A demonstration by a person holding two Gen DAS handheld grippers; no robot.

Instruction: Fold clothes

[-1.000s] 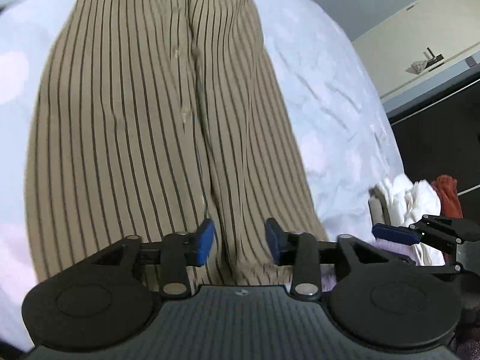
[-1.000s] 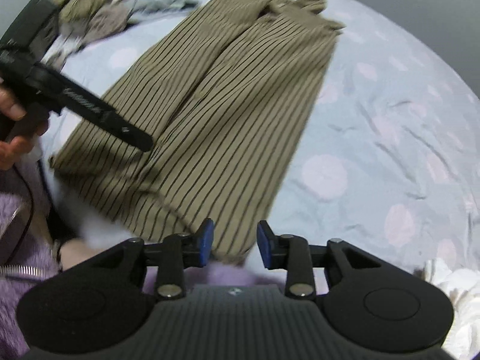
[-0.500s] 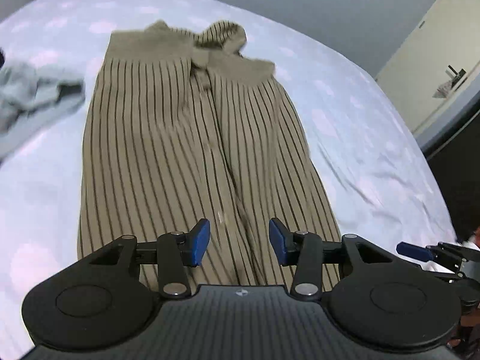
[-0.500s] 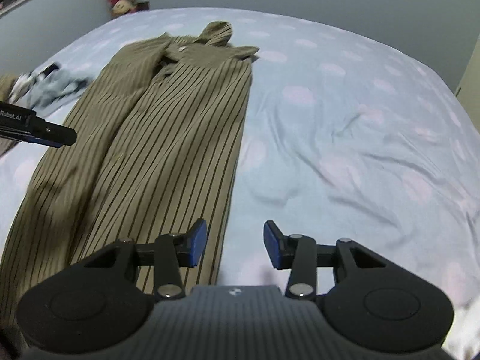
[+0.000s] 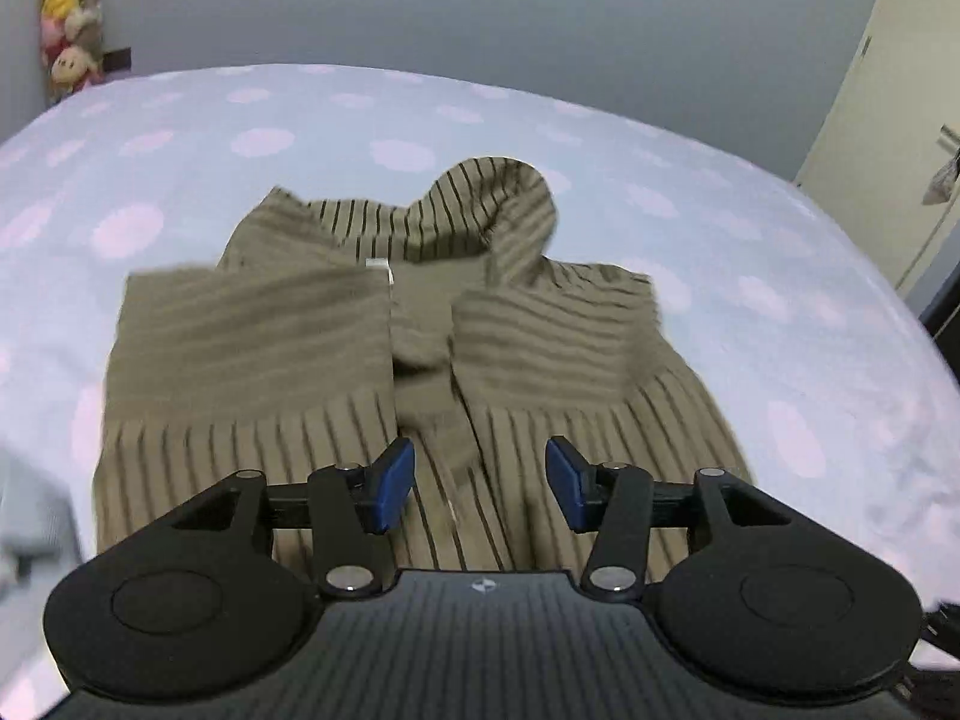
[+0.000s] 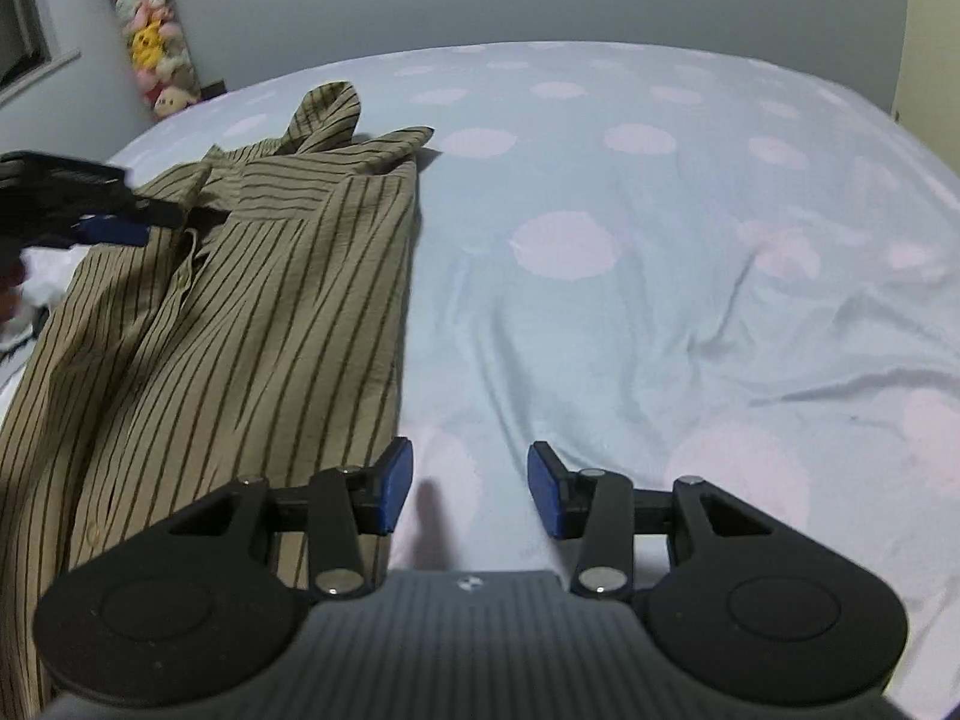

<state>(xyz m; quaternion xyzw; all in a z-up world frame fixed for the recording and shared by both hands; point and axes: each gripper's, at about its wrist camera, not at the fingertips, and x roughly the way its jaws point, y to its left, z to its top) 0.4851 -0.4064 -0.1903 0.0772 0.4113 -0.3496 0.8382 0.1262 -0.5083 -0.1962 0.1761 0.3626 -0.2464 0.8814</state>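
— Olive-brown with dark pinstripes: the striped shirt lies flat on the polka-dot bedsheet, collar toward the far edge of the bed, long axis running from the near edge to the far one.

— Where are the claws?

— The left gripper hangs directly over the shirt's button placket, pointing up its length toward the collar. Its jaws have just been opening; nothing sits between them. The right gripper is spread too, empty, over bare sheet just beside the shirt's right edge.

— So which hand is nearer?

— Probably the left for the collar end. The right needs only a short shift leftward onto the side seam.
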